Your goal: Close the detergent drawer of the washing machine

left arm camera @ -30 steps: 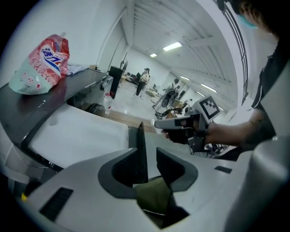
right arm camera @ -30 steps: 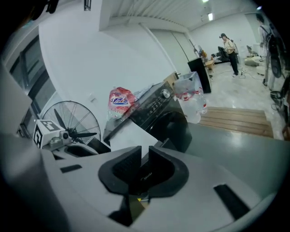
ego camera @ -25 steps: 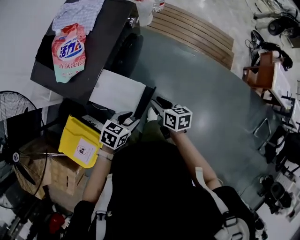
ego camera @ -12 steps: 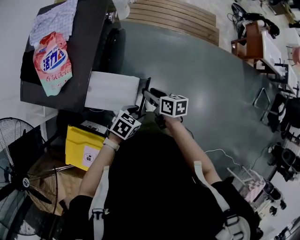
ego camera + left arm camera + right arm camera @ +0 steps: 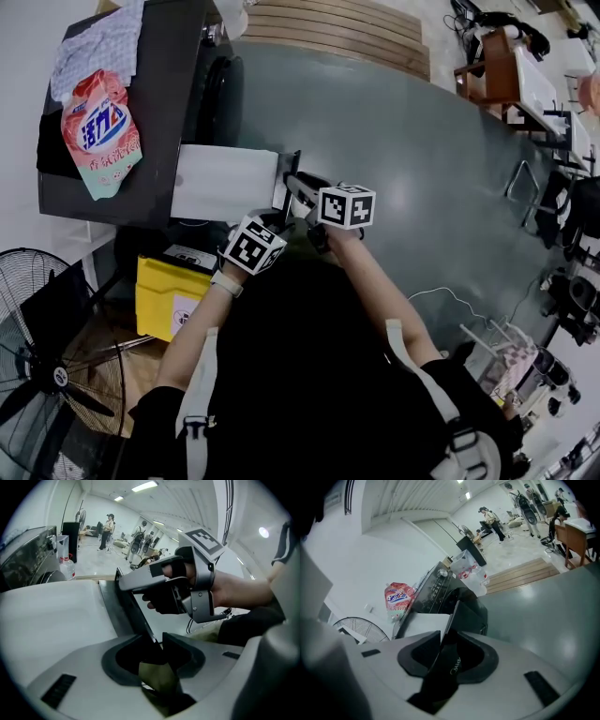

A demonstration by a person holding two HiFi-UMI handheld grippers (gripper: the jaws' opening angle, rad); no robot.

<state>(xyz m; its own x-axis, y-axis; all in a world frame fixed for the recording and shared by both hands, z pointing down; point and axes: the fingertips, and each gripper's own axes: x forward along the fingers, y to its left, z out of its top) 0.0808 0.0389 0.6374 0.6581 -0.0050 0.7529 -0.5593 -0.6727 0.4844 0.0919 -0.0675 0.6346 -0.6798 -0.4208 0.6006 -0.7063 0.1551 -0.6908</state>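
The white detergent drawer [image 5: 225,183] stands pulled out from the dark washing machine [image 5: 169,103], its dark front panel [image 5: 286,178] facing me. Both grippers sit at that panel. My left gripper [image 5: 278,223] holds its lower edge. In the left gripper view the panel [image 5: 131,611] runs down into the left gripper [image 5: 161,641], whose jaws have just been closing onto it. My right gripper [image 5: 295,183] takes the panel from the other side. In the right gripper view the panel [image 5: 464,613] sits in my right gripper [image 5: 445,644], whose jaws have also just been closing.
A pink detergent bag [image 5: 98,127] and a cloth [image 5: 94,42] lie on top of the machine. A yellow box [image 5: 173,291] and a fan [image 5: 47,375] stand at the left. Wooden slats [image 5: 347,33] lie beyond on the grey floor. People stand far off in the hall.
The left gripper has come in and down to the drawer's front panel beside the right one. Both grippers have rolled a little. The drawer stays pulled out as before.
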